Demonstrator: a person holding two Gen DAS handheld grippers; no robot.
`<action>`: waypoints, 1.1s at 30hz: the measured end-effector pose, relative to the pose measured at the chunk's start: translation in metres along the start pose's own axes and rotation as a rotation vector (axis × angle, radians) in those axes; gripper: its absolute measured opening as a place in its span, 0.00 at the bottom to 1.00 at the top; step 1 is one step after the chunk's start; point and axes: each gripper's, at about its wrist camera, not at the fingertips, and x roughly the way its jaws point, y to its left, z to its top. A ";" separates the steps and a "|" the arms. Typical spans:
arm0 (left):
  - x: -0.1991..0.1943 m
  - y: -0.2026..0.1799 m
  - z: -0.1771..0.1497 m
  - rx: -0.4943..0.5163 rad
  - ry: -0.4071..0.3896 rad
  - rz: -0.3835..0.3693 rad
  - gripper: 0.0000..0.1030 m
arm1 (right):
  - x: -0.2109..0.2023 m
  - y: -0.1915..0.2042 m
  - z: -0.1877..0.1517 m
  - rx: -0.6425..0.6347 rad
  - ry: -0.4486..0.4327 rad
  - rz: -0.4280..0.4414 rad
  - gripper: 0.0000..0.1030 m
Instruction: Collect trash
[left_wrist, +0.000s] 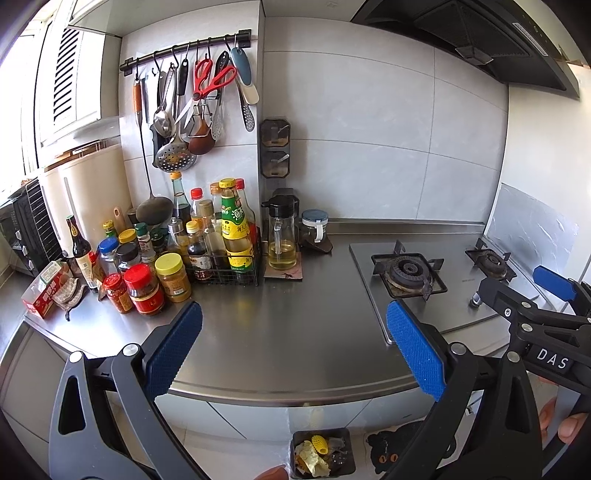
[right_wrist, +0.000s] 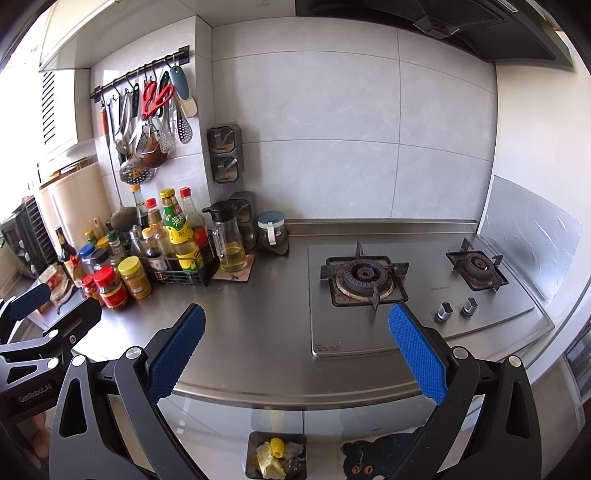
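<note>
Below the table (left_wrist: 280, 343) edge at 6 o'clock, the trash bin (left_wrist: 322, 458) holds crumpled scraps. Both my left claw (left_wrist: 294, 350) and right claw (right_wrist: 297, 352) hang spread wide, holding nothing. I judge no loose trash remains on top; I scan slowly before withdrawing.

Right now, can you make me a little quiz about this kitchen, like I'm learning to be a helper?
1. True or false: the left gripper is holding trash.
2. Where is the trash bin? A) on the counter B) on the floor below the counter edge C) on the stove
3. What colour are the scissors hanging on the rail?

Key: 1. False, both it and the right gripper are open and empty. 2. B. 3. Red.
</note>
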 end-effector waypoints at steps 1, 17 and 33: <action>0.000 0.000 0.000 0.001 0.000 0.000 0.92 | 0.000 0.000 0.000 -0.001 0.001 0.000 0.97; 0.008 0.003 -0.002 -0.005 0.016 -0.005 0.92 | 0.007 -0.002 -0.001 -0.002 0.020 0.002 0.97; 0.012 0.005 -0.002 -0.008 0.030 -0.007 0.92 | 0.011 -0.002 -0.002 0.003 0.029 0.012 0.97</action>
